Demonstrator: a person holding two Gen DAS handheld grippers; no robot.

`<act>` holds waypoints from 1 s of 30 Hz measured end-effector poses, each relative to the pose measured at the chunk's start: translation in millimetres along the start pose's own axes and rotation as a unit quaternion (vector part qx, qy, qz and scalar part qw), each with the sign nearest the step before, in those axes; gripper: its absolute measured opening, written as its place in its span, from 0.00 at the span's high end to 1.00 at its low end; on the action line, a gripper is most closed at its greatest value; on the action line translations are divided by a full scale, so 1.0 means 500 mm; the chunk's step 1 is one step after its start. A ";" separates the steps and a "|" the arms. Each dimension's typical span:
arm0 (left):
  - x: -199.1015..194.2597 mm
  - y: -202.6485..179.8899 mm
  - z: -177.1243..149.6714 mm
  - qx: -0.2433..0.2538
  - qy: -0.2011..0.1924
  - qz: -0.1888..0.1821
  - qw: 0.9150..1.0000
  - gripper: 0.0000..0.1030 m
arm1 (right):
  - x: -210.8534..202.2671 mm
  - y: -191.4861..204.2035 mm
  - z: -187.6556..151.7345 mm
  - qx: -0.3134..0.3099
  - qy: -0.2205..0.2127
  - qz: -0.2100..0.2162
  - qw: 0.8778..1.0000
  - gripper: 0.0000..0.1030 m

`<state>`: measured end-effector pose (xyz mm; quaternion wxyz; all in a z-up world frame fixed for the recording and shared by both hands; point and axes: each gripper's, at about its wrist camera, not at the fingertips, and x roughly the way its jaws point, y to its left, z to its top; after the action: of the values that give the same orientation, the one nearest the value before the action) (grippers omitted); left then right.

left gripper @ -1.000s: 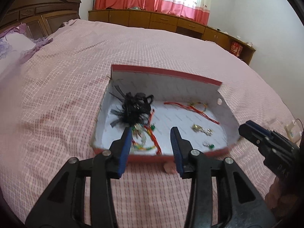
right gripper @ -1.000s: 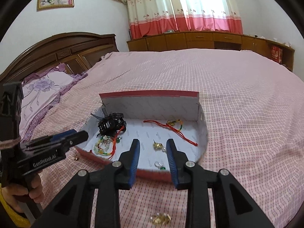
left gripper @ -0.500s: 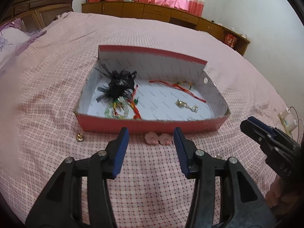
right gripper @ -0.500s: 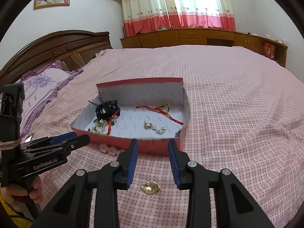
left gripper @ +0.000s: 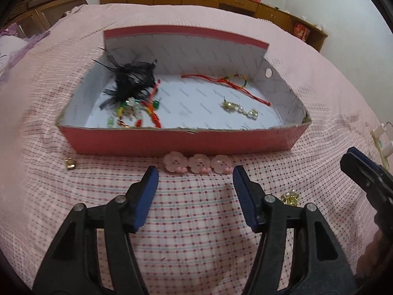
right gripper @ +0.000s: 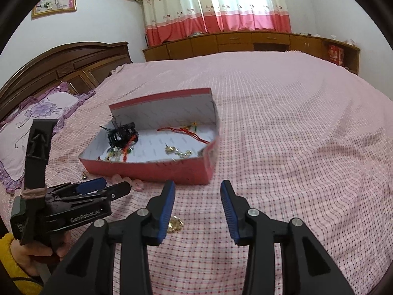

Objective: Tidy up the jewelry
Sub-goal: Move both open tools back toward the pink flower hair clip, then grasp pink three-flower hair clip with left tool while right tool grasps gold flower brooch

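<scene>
- Daylight comes through the curtains [right gripper: 216, 2] on the far wall; their white upper part is washed out in the right wrist view.
- The room is evenly, softly lit, and the bed [right gripper: 294, 123] shows only a faint shadow under the right tongs [right gripper: 197, 191].
- Both views bend hard at the edges, with black corners around the fisheye circle.
- In the left wrist view the box [left gripper: 181, 140] and the jewelry inside it are smeared by motion blur; the left tongs [left gripper: 195, 174] stay sharp.
- The right wrist view is crisper, though the box's near right corner blurs.
</scene>
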<state>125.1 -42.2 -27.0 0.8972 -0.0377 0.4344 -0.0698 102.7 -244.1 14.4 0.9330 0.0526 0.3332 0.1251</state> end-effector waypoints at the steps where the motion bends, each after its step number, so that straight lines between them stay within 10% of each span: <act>1: 0.007 -0.003 0.000 0.002 0.003 0.001 1.000 0.46 | -0.001 -0.003 -0.004 0.001 0.001 -0.001 1.000 0.60; 30: -0.003 0.017 -0.004 0.004 -0.019 0.004 1.000 0.41 | 0.006 -0.022 -0.036 0.018 0.019 -0.001 1.000 0.59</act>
<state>123.5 -33.7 -28.0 0.9058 -0.0342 0.4170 -0.0672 95.8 -253.8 -3.2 0.9255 0.0663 0.3534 0.1194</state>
